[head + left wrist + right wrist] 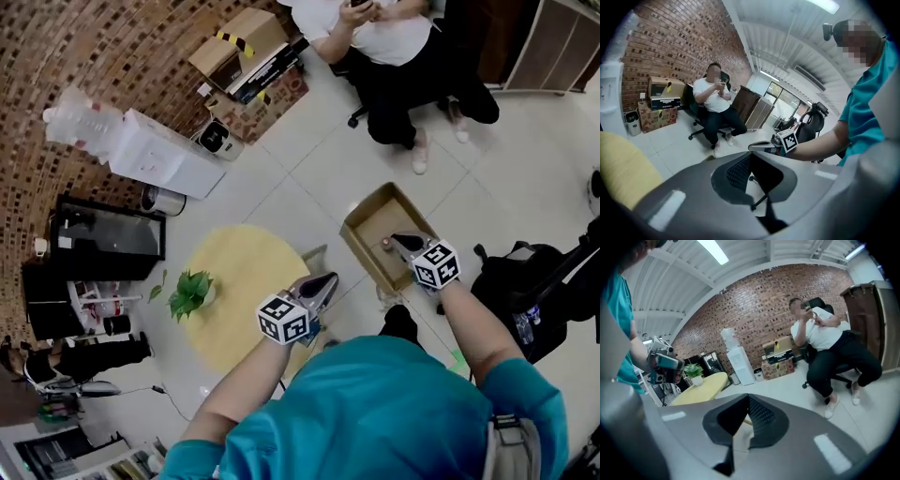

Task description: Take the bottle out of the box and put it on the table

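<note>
An open cardboard box (367,217) stands on the floor in front of me. Inside it, close to my right gripper's tips, shows a small reddish spot (385,243); I cannot tell whether it is the bottle's cap. My right gripper (397,241) hangs over the box's near half, its jaws shut and empty (748,397). My left gripper (328,279) is above the right edge of the round yellow table (234,272). Its jaws meet at the tips with nothing between them (749,154). The right gripper (761,146) also shows in the left gripper view.
A potted plant (190,292) stands on the yellow table. A person sits on an office chair (394,56) beyond the box. A white water dispenser (155,155) and cardboard boxes (239,47) line the brick wall. A black bag (534,281) lies at the right.
</note>
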A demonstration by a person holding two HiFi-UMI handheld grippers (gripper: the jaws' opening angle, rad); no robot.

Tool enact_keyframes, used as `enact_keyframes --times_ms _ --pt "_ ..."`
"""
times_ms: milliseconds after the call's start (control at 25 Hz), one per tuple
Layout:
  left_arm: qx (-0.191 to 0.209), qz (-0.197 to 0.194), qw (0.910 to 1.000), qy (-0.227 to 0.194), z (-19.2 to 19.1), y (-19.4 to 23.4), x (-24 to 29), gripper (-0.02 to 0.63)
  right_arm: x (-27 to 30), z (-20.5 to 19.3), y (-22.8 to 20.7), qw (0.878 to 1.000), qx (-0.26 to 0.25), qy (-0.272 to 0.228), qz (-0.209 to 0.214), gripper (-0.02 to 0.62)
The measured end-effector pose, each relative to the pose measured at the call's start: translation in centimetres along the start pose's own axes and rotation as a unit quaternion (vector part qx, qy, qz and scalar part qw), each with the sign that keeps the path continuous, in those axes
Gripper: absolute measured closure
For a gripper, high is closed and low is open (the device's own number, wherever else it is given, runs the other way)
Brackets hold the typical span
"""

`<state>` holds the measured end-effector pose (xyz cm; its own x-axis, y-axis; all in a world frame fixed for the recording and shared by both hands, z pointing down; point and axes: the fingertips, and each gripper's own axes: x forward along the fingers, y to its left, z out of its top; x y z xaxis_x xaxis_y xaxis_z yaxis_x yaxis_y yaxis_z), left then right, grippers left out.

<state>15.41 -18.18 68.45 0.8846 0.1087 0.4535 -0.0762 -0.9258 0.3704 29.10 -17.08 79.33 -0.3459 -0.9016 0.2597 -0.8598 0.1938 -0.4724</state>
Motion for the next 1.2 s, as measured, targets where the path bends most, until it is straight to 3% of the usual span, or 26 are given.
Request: enact_keyframes --times_ms 160,320,440,640,800,920,1080,1200 --pt "-0.026 0.007 0.9969 0.074 -8.5 7.7 10.6 0.606 7.2 -10.5 -10.9 0.998 0.044 0.022 -0.045 0.592" --pt "-0.069 0.016 0.9905 0.118 -18.2 16.4 18.4 0.606 15.3 -21.4 -17.2 0.994 0.061 0.058 -0.069 0.576" --pt "-0.107 0.039 0.9832 0.142 -26.3 22.7 21.2 0.606 20.5 -29.7 -18.6 0.991 0.070 0.079 -0.081 0.541" --pt "-0.110 0.063 0.9661 0.225 -43.5 27.9 19.2 0.606 25.9 -46.6 -15.7 0.984 0.065 0.136 -0.095 0.484" --pt "-0.127 0.108 0.9495 0.266 -50.9 32.9 19.2 0.606 30.9 -52.9 -17.2 0.979 0.054 0.173 -0.090 0.463" --pt "-0.097 0.113 0.9402 0.306 -55.6 34.3 19.9 0.606 33.5 -56.0 -17.3 0.975 0.031 0.205 -0.079 0.439" --pt "-0.062 0.114 0.9297 0.345 -58.4 36.1 20.5 0.605 36.3 -58.8 -17.6 0.969 -0.008 0.236 -0.073 0.425" --pt "-0.044 0.106 0.9265 0.358 -58.9 36.6 21.2 0.604 37.0 -60.6 -19.0 0.961 -0.032 0.263 -0.082 0.422"
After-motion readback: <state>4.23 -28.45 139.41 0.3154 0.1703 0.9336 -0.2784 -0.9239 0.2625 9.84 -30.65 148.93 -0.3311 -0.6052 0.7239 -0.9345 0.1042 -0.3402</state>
